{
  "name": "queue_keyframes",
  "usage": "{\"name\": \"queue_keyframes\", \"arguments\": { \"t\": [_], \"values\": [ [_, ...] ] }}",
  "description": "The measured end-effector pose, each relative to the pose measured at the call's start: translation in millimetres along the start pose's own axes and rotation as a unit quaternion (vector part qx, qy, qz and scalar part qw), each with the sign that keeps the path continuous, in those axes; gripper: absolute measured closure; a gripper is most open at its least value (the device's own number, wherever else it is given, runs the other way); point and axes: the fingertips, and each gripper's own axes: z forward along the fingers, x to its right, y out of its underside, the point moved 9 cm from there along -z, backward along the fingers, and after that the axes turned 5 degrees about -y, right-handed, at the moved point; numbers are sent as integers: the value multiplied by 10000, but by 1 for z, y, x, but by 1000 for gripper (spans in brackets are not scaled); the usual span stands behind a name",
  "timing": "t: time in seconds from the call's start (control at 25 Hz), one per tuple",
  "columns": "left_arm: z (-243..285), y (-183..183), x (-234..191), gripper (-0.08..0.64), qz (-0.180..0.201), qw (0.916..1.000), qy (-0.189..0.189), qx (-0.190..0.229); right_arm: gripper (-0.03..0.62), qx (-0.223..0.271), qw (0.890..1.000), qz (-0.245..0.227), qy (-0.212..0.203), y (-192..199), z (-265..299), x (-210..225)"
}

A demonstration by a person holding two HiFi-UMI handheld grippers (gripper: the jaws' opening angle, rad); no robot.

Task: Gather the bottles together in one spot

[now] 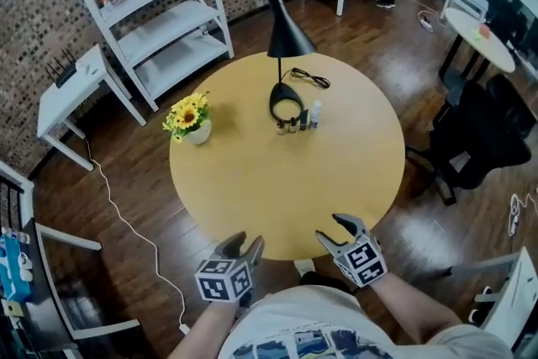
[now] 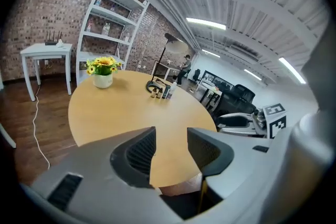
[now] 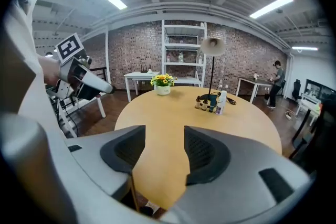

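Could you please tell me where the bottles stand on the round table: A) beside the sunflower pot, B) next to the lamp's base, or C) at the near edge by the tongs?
B: the bottles cluster right beside the lamp base, well away from the sunflower pot.

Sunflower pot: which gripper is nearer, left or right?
Left. The left gripper is at the near edge of the table, roughly in line with the sunflower pot; the right gripper is at the same edge but farther right. Both are well short of it.
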Motion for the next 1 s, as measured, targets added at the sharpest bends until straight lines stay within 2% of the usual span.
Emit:
{"name": "queue_keyframes", "arguments": {
  "t": [0.12,0.36,0.64,0.84,1.0],
  "values": [
    [-22,18,-7,370,101,9999,25,4,337,-126,9997,127,155,12,-21,-30],
    [-53,53,-13,371,301,9992,246,-85,337,-47,9948,871,534,24,-58,-80],
    [-86,76,-16,373,410,9986,301,-109,337,-147,9924,1007,685,38,-90,-129],
    [-110,85,-22,370,538,9976,441,20,337,-240,9919,1073,634,43,-95,-150],
    [-124,95,-30,370,598,9976,342,32,337,-187,9908,1198,600,38,-93,-156]
  ]
}}
